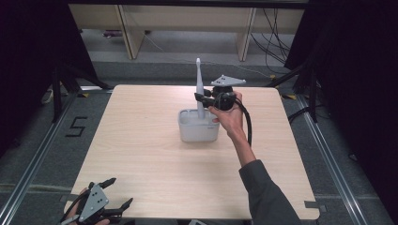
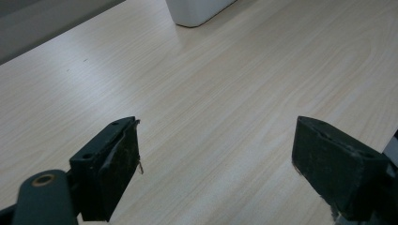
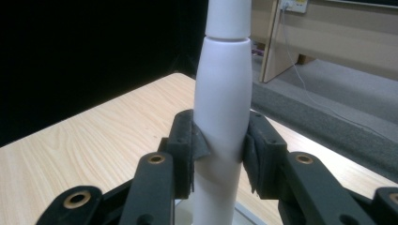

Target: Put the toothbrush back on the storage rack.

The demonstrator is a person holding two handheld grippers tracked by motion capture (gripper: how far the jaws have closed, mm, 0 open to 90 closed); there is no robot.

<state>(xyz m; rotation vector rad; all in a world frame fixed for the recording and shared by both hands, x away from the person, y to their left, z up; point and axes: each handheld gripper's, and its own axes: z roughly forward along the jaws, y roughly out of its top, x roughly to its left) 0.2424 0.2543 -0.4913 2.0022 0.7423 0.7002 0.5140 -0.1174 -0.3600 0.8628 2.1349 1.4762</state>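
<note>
Right gripper [image 1: 202, 97] pinches the white electric toothbrush [image 1: 199, 86] at its handle, pads tight on both sides in the right gripper view [image 3: 220, 154]. Toothbrush stands upright, lower end down inside the white holder cup [image 1: 198, 125], head sticking up well above the cup rim. Cup sits near the middle of the counter [image 1: 141, 159], slightly toward the far edge. Left gripper [image 1: 115, 194] rests well apart from the cup, at the near left corner of the counter, jaws spread wide, nothing between them; same in the left gripper view [image 2: 216, 173].

Step looks like lifting the toothbrush out of, or seating it in, the cup; can't tell which. To do it well: keep the handle vertical, move straight along the cup's axis, avoid dragging the cup sideways. The cup looks light, so the free left gripper could steady it if it tips.
</note>
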